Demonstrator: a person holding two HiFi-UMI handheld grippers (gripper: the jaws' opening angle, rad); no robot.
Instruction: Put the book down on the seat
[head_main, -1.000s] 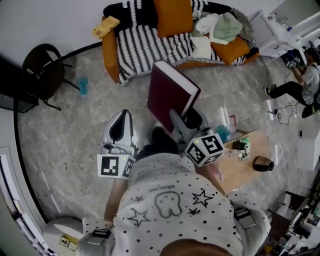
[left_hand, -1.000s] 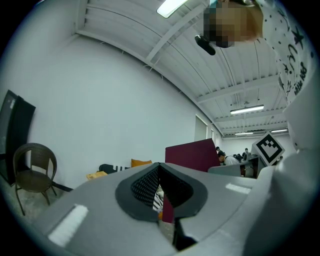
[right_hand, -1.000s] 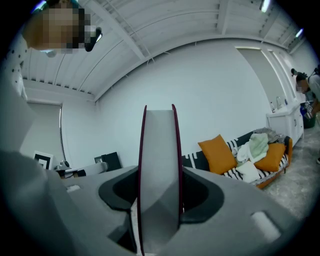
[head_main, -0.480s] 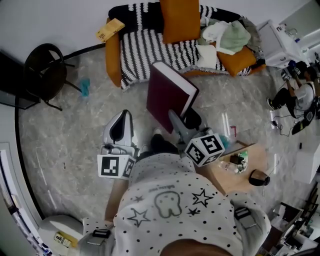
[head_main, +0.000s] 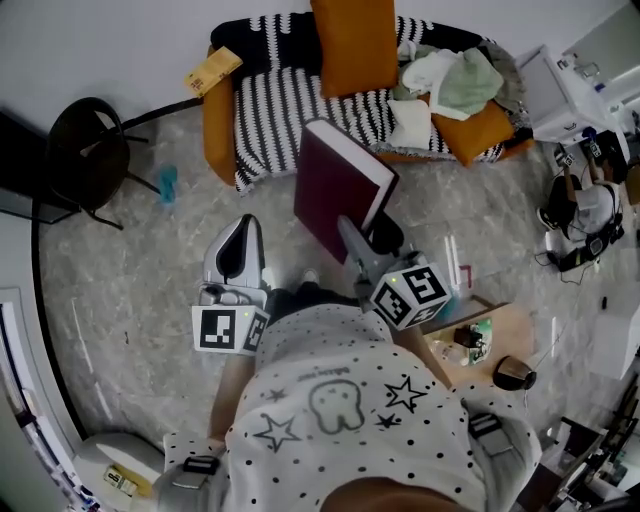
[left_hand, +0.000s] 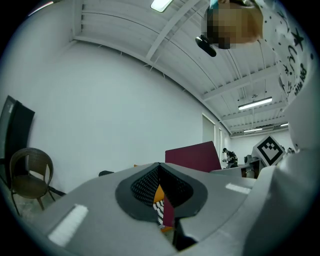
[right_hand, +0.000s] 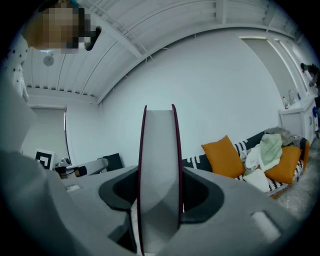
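Observation:
A thick maroon book (head_main: 340, 188) stands upright on its edge in my right gripper (head_main: 358, 238), which is shut on its lower part. In the right gripper view the book (right_hand: 159, 150) shows edge-on, pale pages between maroon covers, pinched between the jaws of that gripper (right_hand: 160, 175). The seat is a sofa with a black-and-white striped cover (head_main: 290, 100), just beyond the book. My left gripper (head_main: 238, 255) is held level to the book's left, shut and empty. In the left gripper view the left gripper (left_hand: 160, 167) has its tips together, and the book (left_hand: 192, 156) rises to the right.
On the sofa lie orange cushions (head_main: 355, 40), a heap of clothes (head_main: 455, 75) at the right end and a cardboard box (head_main: 212, 70) on the left arm. A black chair (head_main: 85, 150) stands at the left, a small wooden table (head_main: 485, 340) and a seated person (head_main: 580, 205) at the right.
Both grippers and the book have come closer to the sofa, which now lies nearer in the head view. The grip on the book is unchanged.

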